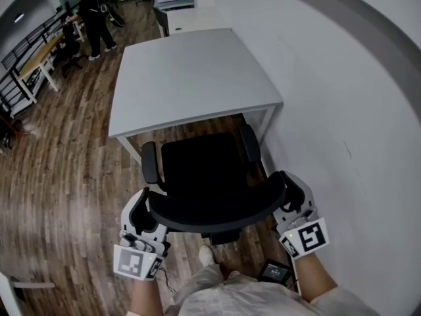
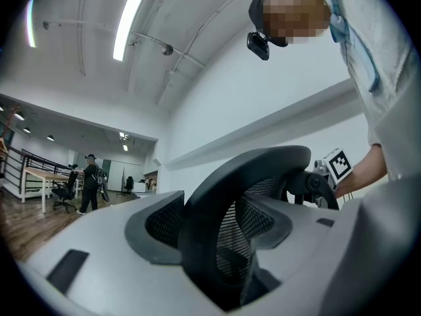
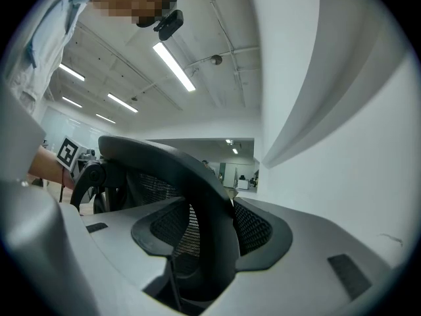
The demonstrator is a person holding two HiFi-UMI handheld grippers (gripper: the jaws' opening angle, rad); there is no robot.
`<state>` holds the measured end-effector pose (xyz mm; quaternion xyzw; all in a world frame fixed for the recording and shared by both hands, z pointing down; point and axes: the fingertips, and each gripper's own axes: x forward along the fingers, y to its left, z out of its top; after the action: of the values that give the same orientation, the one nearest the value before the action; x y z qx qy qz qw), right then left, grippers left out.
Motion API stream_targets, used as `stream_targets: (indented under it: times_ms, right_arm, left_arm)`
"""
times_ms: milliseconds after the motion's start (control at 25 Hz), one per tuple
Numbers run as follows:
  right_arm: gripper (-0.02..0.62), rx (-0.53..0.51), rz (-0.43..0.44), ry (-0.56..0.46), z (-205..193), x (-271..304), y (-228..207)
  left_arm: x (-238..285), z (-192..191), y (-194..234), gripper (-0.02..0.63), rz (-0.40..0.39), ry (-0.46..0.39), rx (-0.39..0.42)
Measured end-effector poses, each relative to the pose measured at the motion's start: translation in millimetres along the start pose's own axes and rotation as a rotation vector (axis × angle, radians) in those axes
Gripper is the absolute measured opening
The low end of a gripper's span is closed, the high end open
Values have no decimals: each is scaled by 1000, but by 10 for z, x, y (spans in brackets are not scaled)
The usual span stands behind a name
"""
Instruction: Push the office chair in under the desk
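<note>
Against one white wall (image 1: 342, 78) on the right, over wood plank floor (image 1: 66, 163): one white desk (image 1: 191, 78), top bare, two front legs visible. One black office chair (image 1: 204, 170) sits at the desk's near edge, toward the wall side, facing the desk. The seat's front edge is just under the desktop between the legs; most of the seat and the whole backrest (image 1: 217, 212) are out on the person's side. Two armrests, one left (image 1: 149, 162) and one right (image 1: 249, 142), tips at the desk edge. Two grippers, one on each end of the backrest's curved top rim: left gripper (image 1: 141, 206) on the left end, right gripper (image 1: 293, 189) on the right end. Left gripper view shows the black rim filling the gap between the two grey jaws, mesh pads pressed on either side, so it is clamped on the rim. Right gripper view shows the same thing mirrored, jaws closed on the rim. Two marker cubes, one per gripper, left (image 1: 137, 262) and right (image 1: 307, 237). One other person (image 1: 92, 18) stands far off at top left near more desks. One small black box (image 1: 273, 270) is down by the person's legs.
</note>
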<state>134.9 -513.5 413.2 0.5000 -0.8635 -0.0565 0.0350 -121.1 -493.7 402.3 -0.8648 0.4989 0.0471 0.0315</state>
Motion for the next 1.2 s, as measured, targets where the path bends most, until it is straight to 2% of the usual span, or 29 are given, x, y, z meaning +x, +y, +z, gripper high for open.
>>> stream_targets:
  times_ms: [880,1200]
  right_arm:
    - [225,17,-69,-35,-47,846,-239]
    - [224,15,-44,-22,-76,1262,-446]
  left_arm:
    - [666,-94,666,239,-40,4,-12]
    - [1047,-152,920,241,-41,13,-19]
